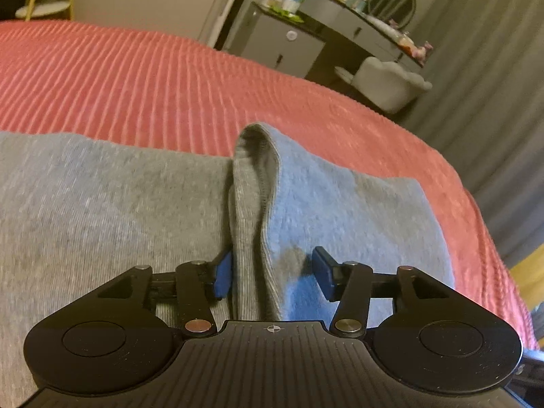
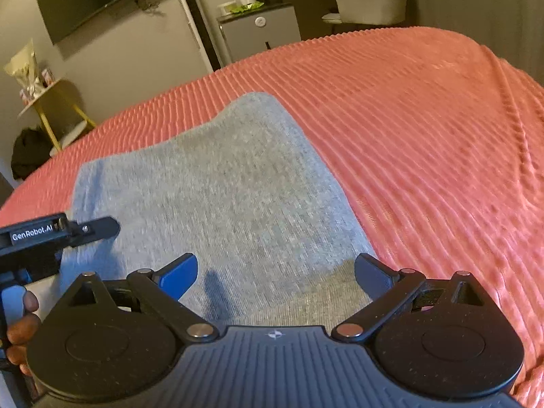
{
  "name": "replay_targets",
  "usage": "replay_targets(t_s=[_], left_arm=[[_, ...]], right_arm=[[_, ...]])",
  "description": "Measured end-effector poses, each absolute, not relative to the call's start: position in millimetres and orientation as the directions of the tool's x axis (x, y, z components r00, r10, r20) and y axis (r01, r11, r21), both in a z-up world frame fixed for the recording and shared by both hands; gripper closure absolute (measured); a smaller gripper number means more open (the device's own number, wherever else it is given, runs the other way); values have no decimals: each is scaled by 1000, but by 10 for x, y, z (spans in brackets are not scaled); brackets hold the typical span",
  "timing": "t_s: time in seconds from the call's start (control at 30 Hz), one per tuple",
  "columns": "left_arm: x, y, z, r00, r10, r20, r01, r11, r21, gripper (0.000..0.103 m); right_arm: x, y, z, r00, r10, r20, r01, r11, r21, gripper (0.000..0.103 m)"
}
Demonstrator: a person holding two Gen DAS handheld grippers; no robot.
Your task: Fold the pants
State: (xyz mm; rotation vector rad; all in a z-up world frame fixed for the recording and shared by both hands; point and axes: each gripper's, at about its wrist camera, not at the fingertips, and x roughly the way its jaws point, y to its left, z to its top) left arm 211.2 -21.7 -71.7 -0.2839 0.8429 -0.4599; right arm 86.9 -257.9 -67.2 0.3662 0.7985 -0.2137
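Fingers on both my grippers stand apart, clamped on nothing. On the left gripper (image 1: pixel 272 273) the blue pads (image 1: pixel 222 278) straddle a raised ridge (image 1: pixel 253 204) of the grey pants (image 1: pixel 102 210), low in the centre of the left view; the left pad looks to be touching the ridge, the right one is clear of it. The right gripper (image 2: pixel 275 273) hovers over the flat part of the pants (image 2: pixel 221 183), fingers wide, with cloth below them but none between. The pants lie on the red ribbed bedspread (image 1: pixel 153 78), filling the lower half of both views, their far corner (image 2: pixel 258 102) reaching toward the upper middle of the right view.

What worries me: if I close the left fingers on that ridge, I may catch only the top layer, and lifting would then peel the fold open instead of carrying it. The ridge itself could be pressed into a crooked crease. The knit looks soft and limp, so a one-sided pull would likely skew the edges. My grippers sit near each other at the lower left of the right view and could knock together. The bedspread is ribbed and loose; a low grab might pinch it too.
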Motion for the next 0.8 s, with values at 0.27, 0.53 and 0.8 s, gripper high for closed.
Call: replay_targets(t_s=[0.27,0.53,0.8], left_arm=[[2227,-112,-776,554,-561,-615,211,809,-548,82],[2113,31,-492,579,-600,-552,228,769,-597,86],[2128,284,-316,569,-441,-694,180,890,-418,83]], right_arm=[[888,-2631,-698,694,-36,-719,333,902,276,4],[800,-2570,-602,722,-100,-685,344,910,230,4],[645,-2582,-522,780,-90,-620,316,911,266,25]])
